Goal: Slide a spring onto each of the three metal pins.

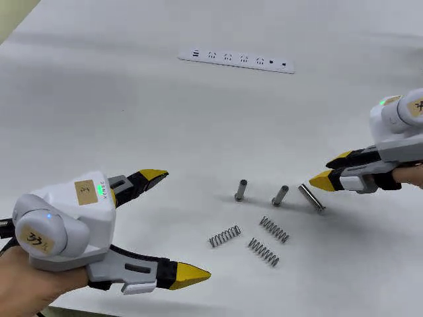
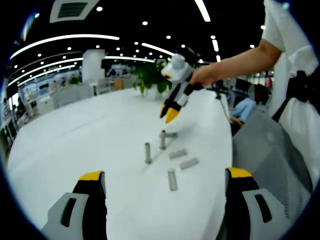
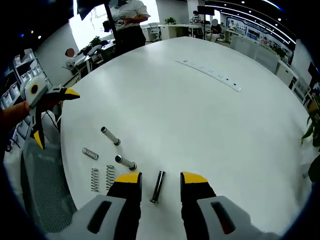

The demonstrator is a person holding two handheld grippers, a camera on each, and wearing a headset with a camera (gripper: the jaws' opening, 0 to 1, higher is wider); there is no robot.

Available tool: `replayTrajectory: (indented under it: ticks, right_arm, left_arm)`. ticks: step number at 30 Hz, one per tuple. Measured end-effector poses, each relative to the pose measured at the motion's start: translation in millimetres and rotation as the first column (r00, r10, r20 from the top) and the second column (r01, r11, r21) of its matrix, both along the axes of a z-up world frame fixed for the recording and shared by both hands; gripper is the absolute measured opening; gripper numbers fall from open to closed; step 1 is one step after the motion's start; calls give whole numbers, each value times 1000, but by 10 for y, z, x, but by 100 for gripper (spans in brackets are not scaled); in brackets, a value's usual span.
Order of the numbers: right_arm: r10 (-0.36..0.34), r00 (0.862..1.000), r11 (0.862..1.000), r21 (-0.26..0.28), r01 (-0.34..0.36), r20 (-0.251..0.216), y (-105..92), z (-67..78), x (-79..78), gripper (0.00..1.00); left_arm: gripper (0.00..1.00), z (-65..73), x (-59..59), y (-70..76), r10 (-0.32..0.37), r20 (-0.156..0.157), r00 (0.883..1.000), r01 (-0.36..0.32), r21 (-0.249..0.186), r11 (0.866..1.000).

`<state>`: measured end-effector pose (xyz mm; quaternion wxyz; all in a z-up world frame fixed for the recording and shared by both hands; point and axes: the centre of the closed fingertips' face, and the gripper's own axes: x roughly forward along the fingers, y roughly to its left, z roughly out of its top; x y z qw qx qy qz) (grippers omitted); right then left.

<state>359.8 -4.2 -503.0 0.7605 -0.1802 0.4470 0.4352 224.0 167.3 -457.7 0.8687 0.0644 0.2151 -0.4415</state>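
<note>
**Springs and pins all separate, assembly not begun**

No spring on any pin so far, judging from the layout on the table [image 1: 132,119]. Three springs loose and flat on the white surface: first spring [image 1: 225,236] on the left, second spring [image 1: 273,229] nearer the pins, third spring [image 1: 263,251] closest to the person. Just behind them, left pin [image 1: 240,190] and middle pin [image 1: 280,195], both upright, then lying pin [image 1: 311,198] flat on its side. Left to do: all three pairings, probably starting with a grasp on the lying pin.

Right gripper [image 1: 330,169] low over the table, coming in from the right, tips just at the lying pin. In the right gripper view, jaws apart on either side of this pin, not pressed on it, so released and carrying nothing. Left gripper [image 1: 177,223] low at the left, well apart from the springs, jaws spread wide, nothing between them, pointing toward the parts.
</note>
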Motion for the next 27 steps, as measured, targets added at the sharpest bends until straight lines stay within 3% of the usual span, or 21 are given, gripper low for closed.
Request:
replayTrajectory:
  ticks: [13, 27]
  right_arm:
    - [-26, 997, 995, -96, 19, -71, 43, -269, -54, 25]
    - [-44, 992, 989, -145, 27, -116, 82, -424, -71, 18]
  left_arm:
    - [100, -47, 16, 3, 0, -10, 1000, 0, -6, 1000]
    - [100, -104, 1, -24, -25, -24, 999, 25, 4, 1000]
